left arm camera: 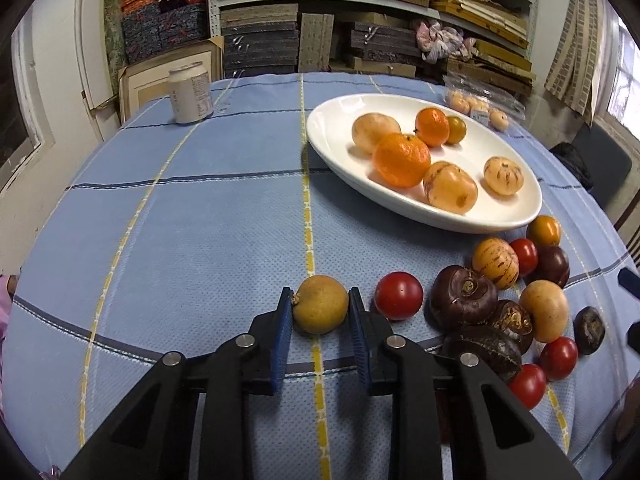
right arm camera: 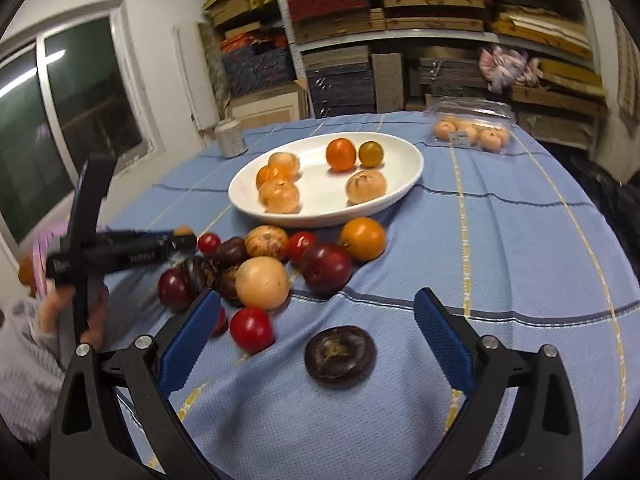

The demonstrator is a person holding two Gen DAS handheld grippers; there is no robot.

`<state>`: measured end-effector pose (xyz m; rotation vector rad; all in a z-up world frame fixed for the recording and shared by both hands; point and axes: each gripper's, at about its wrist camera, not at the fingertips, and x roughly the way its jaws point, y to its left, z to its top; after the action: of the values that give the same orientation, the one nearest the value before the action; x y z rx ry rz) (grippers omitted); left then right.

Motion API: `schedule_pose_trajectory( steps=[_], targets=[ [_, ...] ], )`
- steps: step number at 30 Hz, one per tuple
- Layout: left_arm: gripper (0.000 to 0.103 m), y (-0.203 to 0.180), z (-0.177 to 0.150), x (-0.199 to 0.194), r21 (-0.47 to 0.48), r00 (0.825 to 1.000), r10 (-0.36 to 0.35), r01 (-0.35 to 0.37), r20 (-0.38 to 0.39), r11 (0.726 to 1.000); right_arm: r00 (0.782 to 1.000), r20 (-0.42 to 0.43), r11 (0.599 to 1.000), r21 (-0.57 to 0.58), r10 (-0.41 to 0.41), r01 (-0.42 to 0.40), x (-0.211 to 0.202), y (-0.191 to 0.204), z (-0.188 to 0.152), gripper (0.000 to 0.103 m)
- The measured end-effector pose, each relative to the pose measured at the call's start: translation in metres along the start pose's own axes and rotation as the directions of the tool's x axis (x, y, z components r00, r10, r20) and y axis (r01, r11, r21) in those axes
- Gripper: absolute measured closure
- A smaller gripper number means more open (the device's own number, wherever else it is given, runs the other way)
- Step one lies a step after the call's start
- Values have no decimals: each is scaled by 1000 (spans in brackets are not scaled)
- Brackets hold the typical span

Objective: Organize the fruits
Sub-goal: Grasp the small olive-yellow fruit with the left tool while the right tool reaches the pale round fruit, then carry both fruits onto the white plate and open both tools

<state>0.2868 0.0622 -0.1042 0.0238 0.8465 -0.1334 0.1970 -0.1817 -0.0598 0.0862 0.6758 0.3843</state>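
Note:
In the left wrist view my left gripper [left arm camera: 319,300] is shut on a small yellow-brown fruit [left arm camera: 320,304] just above the blue checked tablecloth [left arm camera: 180,240]. A white oval plate [left arm camera: 516,216] at the upper right holds oranges and several pale striped fruits. A pile of red tomatoes, dark chestnuts and pale fruits [left arm camera: 500,300] lies to the right of it. In the right wrist view my right gripper [right arm camera: 320,312] is open and empty, with a dark flat chestnut [right arm camera: 340,356] lying between its blue fingers [right arm camera: 444,344]. The left gripper [right arm camera: 120,248] shows at the left.
A white can [left arm camera: 190,94] stands at the table's far left. A clear plastic box of small orange fruits [right arm camera: 472,130] sits at the far right. Shelves of stacked boards stand behind the table. The person's hand [right arm camera: 68,308] holds the left gripper's handle.

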Motion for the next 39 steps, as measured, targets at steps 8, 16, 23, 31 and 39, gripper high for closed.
schedule_pose_trajectory(
  steps=[8,16,23,31,39],
  targets=[
    [75,3,0,-5,-18,1000,0,0,8,1000,1000,-14,993,-121,9,-10,15,36,7,41],
    [75,3,1,-8,-23,1000,-12,13,10,1000,994,-109,985,-170,24,-43,52,61,10,60],
    [75,0,0,-11,-13,1000,-22,22,14,1000,986,-156,996,-61,57,-67,62,41,11,60],
    [75,-2,-2,-10,-5,1000,-12,12,11,1000,978,-178,994,45,108,-101,72,23,14,66],
    [75,-5,-2,-6,9,1000,-3,3,6,1000,976,-181,991,79,122,-109,72,16,14,69]
  ],
)
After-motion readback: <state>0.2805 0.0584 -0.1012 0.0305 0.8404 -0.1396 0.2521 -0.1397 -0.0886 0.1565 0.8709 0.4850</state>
